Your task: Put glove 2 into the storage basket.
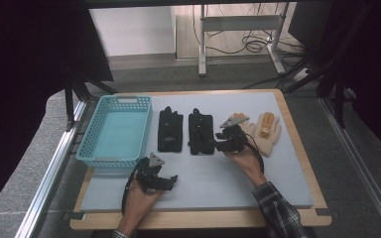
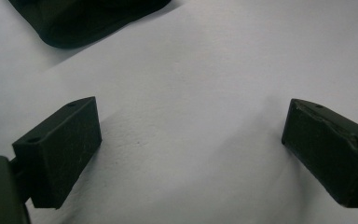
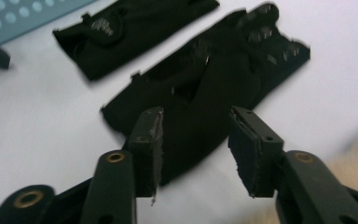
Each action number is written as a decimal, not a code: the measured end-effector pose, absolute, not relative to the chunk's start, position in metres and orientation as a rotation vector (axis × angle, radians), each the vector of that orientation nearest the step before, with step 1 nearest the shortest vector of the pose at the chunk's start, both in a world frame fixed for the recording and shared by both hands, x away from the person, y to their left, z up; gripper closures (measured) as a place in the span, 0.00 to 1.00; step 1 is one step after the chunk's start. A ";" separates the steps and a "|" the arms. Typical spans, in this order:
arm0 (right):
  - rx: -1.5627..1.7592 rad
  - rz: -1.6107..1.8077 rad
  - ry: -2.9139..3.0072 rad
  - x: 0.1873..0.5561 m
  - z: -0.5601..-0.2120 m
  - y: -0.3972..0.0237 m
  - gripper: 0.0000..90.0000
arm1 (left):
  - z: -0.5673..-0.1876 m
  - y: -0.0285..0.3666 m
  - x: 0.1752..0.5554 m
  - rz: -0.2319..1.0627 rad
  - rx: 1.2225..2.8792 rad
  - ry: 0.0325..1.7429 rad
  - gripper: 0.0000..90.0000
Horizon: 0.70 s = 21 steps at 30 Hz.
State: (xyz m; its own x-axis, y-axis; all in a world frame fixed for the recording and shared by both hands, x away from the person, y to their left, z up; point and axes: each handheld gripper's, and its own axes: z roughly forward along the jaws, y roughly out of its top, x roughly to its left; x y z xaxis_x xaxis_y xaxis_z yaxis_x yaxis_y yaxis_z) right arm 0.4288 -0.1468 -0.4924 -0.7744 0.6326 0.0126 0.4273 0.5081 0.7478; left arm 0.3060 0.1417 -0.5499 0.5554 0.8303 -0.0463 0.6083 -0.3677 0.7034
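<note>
Right gripper [image 3: 193, 154] over the nearer black glove [image 3: 205, 93], jaws half spread around its edge, not pinching. Left gripper [image 2: 191, 154] on the worktop [image 2: 191, 70], jaws spread wide.

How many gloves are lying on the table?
4: two black gloves side by side right of the basket, one nearer it, one beside; two cream gloves further right, one clear, one partly hidden behind the right gripper.

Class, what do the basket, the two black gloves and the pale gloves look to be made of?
Basket: likely moulded plastic, turquoise, with a perforated lattice wall. Black gloves: probably matte fabric, lying flat and limp. Pale gloves: apparently knitted cotton, cream, with orange patches on the fingers.
</note>
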 end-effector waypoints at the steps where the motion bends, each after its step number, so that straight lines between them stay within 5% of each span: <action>1: 0.896 1.126 2.490 0.429 -0.492 -0.147 0.61 | -0.550 0.142 0.306 0.416 2.106 1.151 0.05; 7: 0.881 1.106 2.502 0.455 -0.493 -0.126 0.56 | -0.550 0.142 0.306 0.416 2.105 1.150 0.05; 14: 0.916 1.048 2.486 0.488 -0.510 -0.102 0.32 | -0.550 0.142 0.306 0.417 2.106 1.149 0.05; 21: 0.911 0.926 2.534 0.504 -0.525 -0.088 0.28 | -0.550 0.142 0.306 0.416 2.104 1.150 0.06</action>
